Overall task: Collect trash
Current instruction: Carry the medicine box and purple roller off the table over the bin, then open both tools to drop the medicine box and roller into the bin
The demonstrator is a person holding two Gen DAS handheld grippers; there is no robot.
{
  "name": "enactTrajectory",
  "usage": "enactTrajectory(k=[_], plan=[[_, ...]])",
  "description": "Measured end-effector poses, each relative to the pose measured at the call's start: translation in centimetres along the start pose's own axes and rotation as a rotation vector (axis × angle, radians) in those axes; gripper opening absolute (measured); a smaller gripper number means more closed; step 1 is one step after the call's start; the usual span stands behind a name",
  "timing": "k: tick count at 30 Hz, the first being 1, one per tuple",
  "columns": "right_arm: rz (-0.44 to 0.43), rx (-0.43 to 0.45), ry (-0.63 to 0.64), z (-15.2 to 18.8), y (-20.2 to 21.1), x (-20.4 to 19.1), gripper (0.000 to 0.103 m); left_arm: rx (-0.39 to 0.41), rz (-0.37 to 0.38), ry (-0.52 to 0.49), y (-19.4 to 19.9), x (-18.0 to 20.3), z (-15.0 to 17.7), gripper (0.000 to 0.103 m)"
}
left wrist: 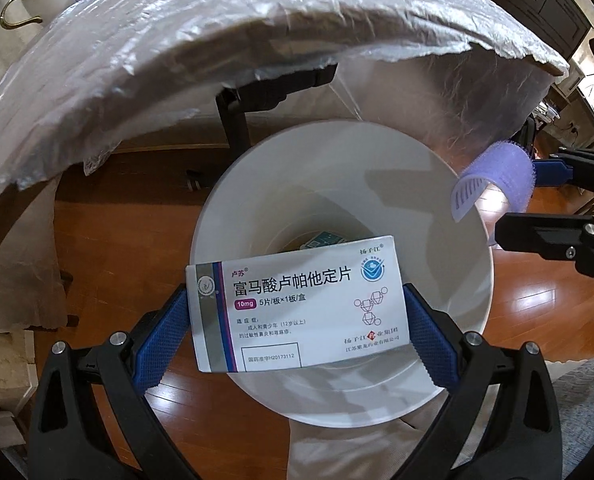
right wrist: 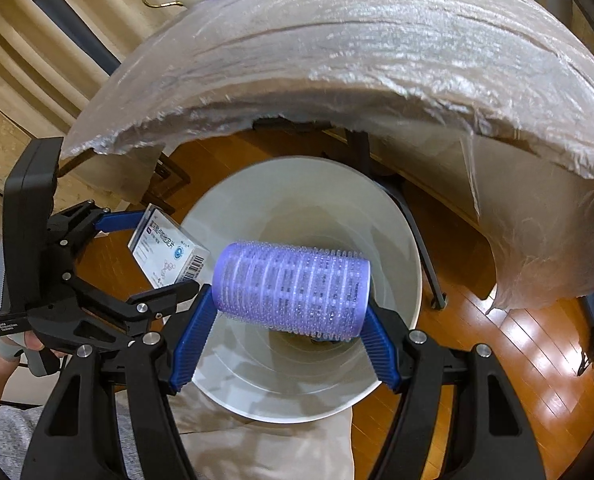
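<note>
Right up close, the left gripper (left wrist: 297, 320) has its blue pads pressed on both short ends of a white medicine box (left wrist: 297, 304). The box hangs over the open top of a white bin (left wrist: 449, 320) that stands on the brown wood floor (left wrist: 109, 216), just beside a table wrapped in shiny plastic (left wrist: 177, 48).

The right gripper (right wrist: 287, 320) is squeezing a purple hair roller (right wrist: 291, 288) by its two ends, and the roller hangs over the same bin too. Something small and dark already lies at the bottom.

I think this is the dropping step: both bits of trash are carried to the bin and not yet let go. Next, each gripper needs to open wide so its thing falls straight inside, not onto the rim.
</note>
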State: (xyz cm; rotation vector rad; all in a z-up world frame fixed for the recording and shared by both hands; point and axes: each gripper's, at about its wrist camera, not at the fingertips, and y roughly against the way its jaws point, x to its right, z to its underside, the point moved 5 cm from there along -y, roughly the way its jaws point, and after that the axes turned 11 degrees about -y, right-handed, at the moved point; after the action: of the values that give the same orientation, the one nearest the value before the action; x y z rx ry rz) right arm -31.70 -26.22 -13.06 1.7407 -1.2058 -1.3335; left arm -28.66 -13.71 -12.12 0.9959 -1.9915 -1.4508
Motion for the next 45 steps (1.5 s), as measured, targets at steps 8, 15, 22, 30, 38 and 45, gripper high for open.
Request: enactTrajectory(k=[8,15,22,30,38,45], plan=[[0.017,-0.007,0.001,0.0,0.1,-1.2,0.068,-0.009,-0.001,-0.012,-0.8,0.1,0.5,0.100],[0.028,-0.004,-0.006,0.1,0.5,-0.8,0.068,-0.004,0.029,0.017,-0.8,-0.1,0.0,0.100],[0.031,0.025,-0.035,0.2,1.4,-0.1,0.086,-0.011,-0.011,0.000,-1.0,-0.1,0.1,0.100],[0.022,0.033,-0.037,-0.1,2.0,-0.3,0.086,-0.015,0.114,0.054,-1.4,-0.1,-0.1,0.101],[0.037,0.067,-0.013,-0.9,3.2,-1.2,0.086,0.022,0.078,0.079,-0.6,-0.9,-0.2,0.101],[0.005,0.129,-0.013,-1.9,6.6,-2.4,0.086,0.112,0.172,0.035,2.2,-0.2,-1.1,0.101]])
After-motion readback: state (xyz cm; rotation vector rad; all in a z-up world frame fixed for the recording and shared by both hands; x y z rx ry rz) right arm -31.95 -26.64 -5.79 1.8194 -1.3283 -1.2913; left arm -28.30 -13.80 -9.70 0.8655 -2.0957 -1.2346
